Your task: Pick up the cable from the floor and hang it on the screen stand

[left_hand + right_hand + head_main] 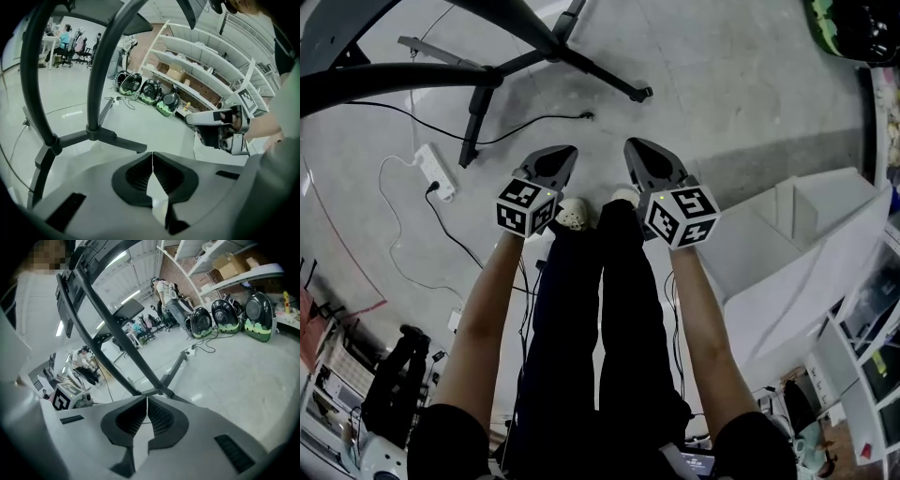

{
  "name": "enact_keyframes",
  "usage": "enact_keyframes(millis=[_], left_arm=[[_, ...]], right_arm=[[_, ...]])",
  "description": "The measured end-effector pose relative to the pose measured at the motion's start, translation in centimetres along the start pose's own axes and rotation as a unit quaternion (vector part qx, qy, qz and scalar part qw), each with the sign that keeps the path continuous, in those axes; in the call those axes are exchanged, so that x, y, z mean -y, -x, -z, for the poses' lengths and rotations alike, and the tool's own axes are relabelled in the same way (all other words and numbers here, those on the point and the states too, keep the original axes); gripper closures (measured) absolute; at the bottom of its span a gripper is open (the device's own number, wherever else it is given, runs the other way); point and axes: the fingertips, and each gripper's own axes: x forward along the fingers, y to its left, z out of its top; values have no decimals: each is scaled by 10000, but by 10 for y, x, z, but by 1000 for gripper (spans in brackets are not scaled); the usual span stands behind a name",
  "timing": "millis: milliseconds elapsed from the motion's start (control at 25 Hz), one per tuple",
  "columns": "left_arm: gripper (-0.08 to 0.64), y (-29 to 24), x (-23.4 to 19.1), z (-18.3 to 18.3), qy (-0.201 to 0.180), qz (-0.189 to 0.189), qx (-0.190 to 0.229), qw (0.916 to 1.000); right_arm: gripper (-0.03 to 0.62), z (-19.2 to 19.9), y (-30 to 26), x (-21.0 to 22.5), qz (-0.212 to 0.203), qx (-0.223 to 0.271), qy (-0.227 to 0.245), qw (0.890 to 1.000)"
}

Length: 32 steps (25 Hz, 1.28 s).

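From the head view, the person stands on the grey concrete floor in black trousers, both arms held out ahead and low; the left gripper and the right gripper sit side by side, near each other but apart, just beyond the pale shoes; the thin black cable lies loose on the floor ahead of the left gripper, touched by neither, its end near the legs of the black metal screen stand; a white power strip lies off to the left.

In the left gripper view, the fingers are pressed tip to tip with nothing between them; beyond them the stand's legs spread over the floor; the right gripper shows at the right; white shelving and black-and-green domed cases line the far side.

In the right gripper view, the fingers are likewise closed together and empty; the stand's bars cross just past their tips; the left gripper's marker cube shows low at the left.
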Motion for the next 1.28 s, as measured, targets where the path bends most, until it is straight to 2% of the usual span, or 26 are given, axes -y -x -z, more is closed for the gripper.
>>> enact_keyframes(millis=[360, 640, 960, 1160, 1280], left_arm=[[554, -56, -25, 31, -36, -36, -146, 9999], [554, -93, -57, 61, -192, -88, -305, 9993], [554, -135, -93, 101, -360, -195, -675, 9969], [552, -156, -113, 127, -732, -338, -1067, 9910], [526, -170, -122, 139, -1226, -390, -1352, 9824]], right_arm=[[568, 41, -36, 43, -75, -193, 179, 9996], [568, 68, -73, 68, -153, -200, 72, 9997], [568, 101, -106, 86, -243, -192, 2, 9995], [568, 120, -115, 95, -243, -216, -56, 9995], [568, 127, -119, 100, -246, -250, -8, 9994]])
